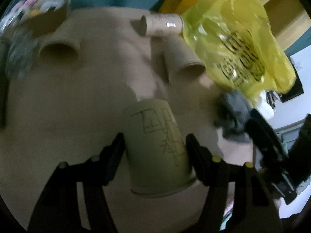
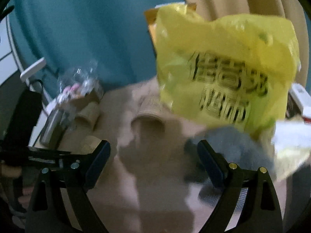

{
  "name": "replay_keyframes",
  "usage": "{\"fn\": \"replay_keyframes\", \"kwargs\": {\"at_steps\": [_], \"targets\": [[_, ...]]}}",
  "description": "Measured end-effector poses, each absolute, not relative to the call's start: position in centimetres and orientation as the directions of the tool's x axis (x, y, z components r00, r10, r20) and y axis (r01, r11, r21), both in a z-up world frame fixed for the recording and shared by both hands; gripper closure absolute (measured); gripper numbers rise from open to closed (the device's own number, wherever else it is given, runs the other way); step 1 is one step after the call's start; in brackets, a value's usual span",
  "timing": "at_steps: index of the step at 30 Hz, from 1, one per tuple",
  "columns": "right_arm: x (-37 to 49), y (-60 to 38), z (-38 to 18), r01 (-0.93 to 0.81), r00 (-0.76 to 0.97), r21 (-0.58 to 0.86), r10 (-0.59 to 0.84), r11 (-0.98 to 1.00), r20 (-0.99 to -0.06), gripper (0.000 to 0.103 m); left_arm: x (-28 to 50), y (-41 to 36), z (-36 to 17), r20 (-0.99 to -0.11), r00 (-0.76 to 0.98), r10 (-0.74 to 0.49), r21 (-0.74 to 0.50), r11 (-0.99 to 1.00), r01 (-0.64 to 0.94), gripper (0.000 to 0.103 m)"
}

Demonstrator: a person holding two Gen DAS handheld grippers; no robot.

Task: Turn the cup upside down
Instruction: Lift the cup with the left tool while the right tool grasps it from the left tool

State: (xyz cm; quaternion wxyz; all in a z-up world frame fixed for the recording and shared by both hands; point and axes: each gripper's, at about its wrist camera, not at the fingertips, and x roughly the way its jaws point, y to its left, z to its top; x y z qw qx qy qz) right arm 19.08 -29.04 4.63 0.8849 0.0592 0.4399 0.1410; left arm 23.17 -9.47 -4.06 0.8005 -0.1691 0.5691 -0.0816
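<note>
A pale paper cup with a green line drawing (image 1: 157,145) stands between the fingers of my left gripper (image 1: 154,145), with its wide rim nearest the camera and its narrow base pointing away. Both pads touch its sides, so the gripper is shut on it. My right gripper (image 2: 153,155) is open and empty above the tan table (image 2: 155,194). It shows as a black shape at the right edge of the left wrist view (image 1: 272,151).
Other brown paper cups lie on the table (image 1: 58,116): one at the left (image 1: 58,48), one at centre right (image 1: 182,62), one on its side at the back (image 1: 163,24). A yellow plastic bag (image 1: 237,44) and a grey cloth (image 1: 233,114) sit at the right. A clear bag of items (image 2: 77,89) is at the back left.
</note>
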Motion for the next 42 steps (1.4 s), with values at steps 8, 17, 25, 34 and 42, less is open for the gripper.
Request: {"fn": "replay_keyframes", "kwargs": {"at_steps": [8,17,25,34,42], "targets": [[12.5,-26.8,3.2,-0.258,0.489,0.221,0.325,0.94,-0.81,0.01,16.5,-9.9,-6.5,-0.877,0.361,-0.319,-0.381,0.917,-0.116,0.038],[9.3,-26.1,2.2,-0.241,0.471,0.255,0.343,0.936,-0.813,0.011,14.2,-8.8,-6.7,-0.884,0.353,-0.306,-0.368,0.921,-0.123,0.037],[9.5,-25.3,2.6,-0.253,0.479,0.238,0.335,0.938,-0.812,0.01,14.6,-7.9,-7.6,-0.888,0.331,-0.319,-0.382,0.913,-0.145,0.035],[9.8,-24.6,3.2,-0.268,0.493,0.176,0.292,0.947,-0.819,0.011,14.1,-7.6,-6.7,-0.866,0.366,-0.34,-0.405,0.907,-0.116,0.022],[11.8,-22.1,3.5,-0.315,0.389,0.245,0.361,0.917,-0.848,0.01,11.6,-3.6,-4.3,-0.86,0.413,-0.3,-0.372,0.922,-0.105,0.022]]}}
